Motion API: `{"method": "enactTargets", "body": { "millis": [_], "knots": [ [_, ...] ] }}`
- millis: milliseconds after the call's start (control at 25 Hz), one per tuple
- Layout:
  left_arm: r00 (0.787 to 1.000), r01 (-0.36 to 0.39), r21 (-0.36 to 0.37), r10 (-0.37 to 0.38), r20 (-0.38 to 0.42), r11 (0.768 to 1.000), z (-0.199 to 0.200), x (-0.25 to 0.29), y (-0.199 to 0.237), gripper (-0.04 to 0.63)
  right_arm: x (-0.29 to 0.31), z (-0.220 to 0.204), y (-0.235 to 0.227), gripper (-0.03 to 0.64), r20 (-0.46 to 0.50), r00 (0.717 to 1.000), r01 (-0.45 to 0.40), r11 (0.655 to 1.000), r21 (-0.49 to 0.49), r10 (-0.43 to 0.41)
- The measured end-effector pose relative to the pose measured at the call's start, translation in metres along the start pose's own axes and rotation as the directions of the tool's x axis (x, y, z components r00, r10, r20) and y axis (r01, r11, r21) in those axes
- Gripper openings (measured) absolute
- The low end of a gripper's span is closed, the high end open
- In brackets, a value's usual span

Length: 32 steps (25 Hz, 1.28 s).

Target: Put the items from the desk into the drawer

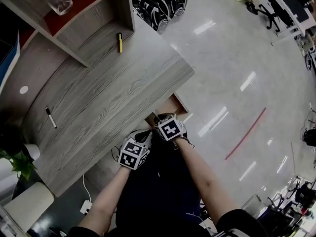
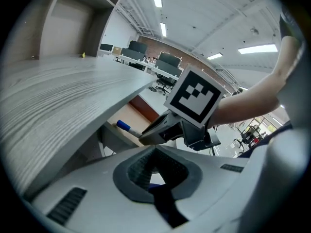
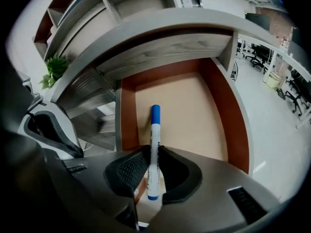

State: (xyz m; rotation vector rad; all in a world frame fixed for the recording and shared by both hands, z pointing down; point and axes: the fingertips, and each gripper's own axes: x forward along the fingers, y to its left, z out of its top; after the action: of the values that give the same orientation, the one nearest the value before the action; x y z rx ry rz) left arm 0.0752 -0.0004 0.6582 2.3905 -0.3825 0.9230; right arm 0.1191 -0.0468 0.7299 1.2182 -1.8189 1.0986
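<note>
Head view is showing the grey wooden desk [image 1: 98, 98] filling the upper left, with a shelf unit [image 1: 94, 28] standing on it. Under the desk's near edge, the drawer [image 3: 194, 106] is standing open, showing a bare tan floor and reddish-brown walls. Both grippers are hanging close together just in front of that edge.

The right gripper [image 3: 153, 152] is pointing steeply down into the drawer and is gripping a white marker [image 3: 154, 130] with a blue cap. The marker is lying lengthwise along the jaws. Its rear end is sitting back between the ribbed pads [image 3: 131, 166], which are pressing on its barrel from both sides. Its capped end is sticking out past the tips over the drawer floor, near the left wall; whether the cap is touching the floor cannot be told.

The left gripper [image 2: 155, 152] is hovering just beside it, its jaws closed together with nothing between them.

A black marker [image 1: 51, 117] is lying on the desk top, and a yellow marker [image 1: 120, 42] is lying in the shelf unit.
</note>
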Motion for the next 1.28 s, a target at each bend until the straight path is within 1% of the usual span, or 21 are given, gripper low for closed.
{"method": "enactTargets", "body": {
  "millis": [320,520,600,760,880,960,1000,1120,1280],
  "knots": [
    [1.000,-0.011,-0.024,0.011,-0.006,1.000,-0.009,-0.002,0.006,0.008,0.021,0.007,0.001,0.072,-0.041,0.999,-0.039,0.997,-0.071,0.036],
    [1.000,-0.020,-0.031,0.020,-0.010,0.999,-0.010,-0.004,0.006,0.008,0.032,-0.005,0.006,0.072,-0.110,0.993,-0.058,0.992,-0.108,0.046],
    [1.000,-0.022,-0.032,0.022,-0.008,0.999,-0.010,-0.005,0.005,0.008,0.035,-0.010,0.008,0.072,-0.121,0.991,-0.067,0.991,-0.120,0.052],
    [0.999,-0.033,-0.041,0.033,-0.009,0.999,-0.013,-0.005,0.005,0.008,0.035,-0.011,0.006,0.072,-0.101,0.993,-0.077,0.992,-0.099,0.068],
    [0.999,-0.033,-0.044,0.033,-0.006,0.998,-0.013,-0.007,0.003,0.008,0.032,-0.008,0.004,0.076,-0.086,0.994,-0.077,0.992,-0.102,0.068],
    [0.999,-0.032,-0.042,0.032,-0.004,0.999,-0.012,-0.009,0.000,0.008,0.030,-0.007,0.003,0.103,-0.081,0.994,-0.081,0.992,-0.095,0.074],
    [1.000,-0.031,-0.040,0.031,-0.003,0.999,-0.012,-0.010,-0.001,0.009,0.029,-0.008,0.003,0.114,-0.079,0.994,-0.088,0.993,-0.082,0.082],
    [1.000,-0.027,-0.034,0.027,0.004,0.999,-0.008,-0.012,-0.005,0.008,0.022,-0.007,0.010,0.128,-0.051,0.989,-0.143,0.989,-0.041,0.141],
    [1.000,-0.018,-0.027,0.019,0.016,0.999,0.001,-0.015,-0.010,0.008,0.010,-0.007,0.008,0.140,-0.042,0.986,-0.161,0.986,-0.038,0.159]
  ]
}}
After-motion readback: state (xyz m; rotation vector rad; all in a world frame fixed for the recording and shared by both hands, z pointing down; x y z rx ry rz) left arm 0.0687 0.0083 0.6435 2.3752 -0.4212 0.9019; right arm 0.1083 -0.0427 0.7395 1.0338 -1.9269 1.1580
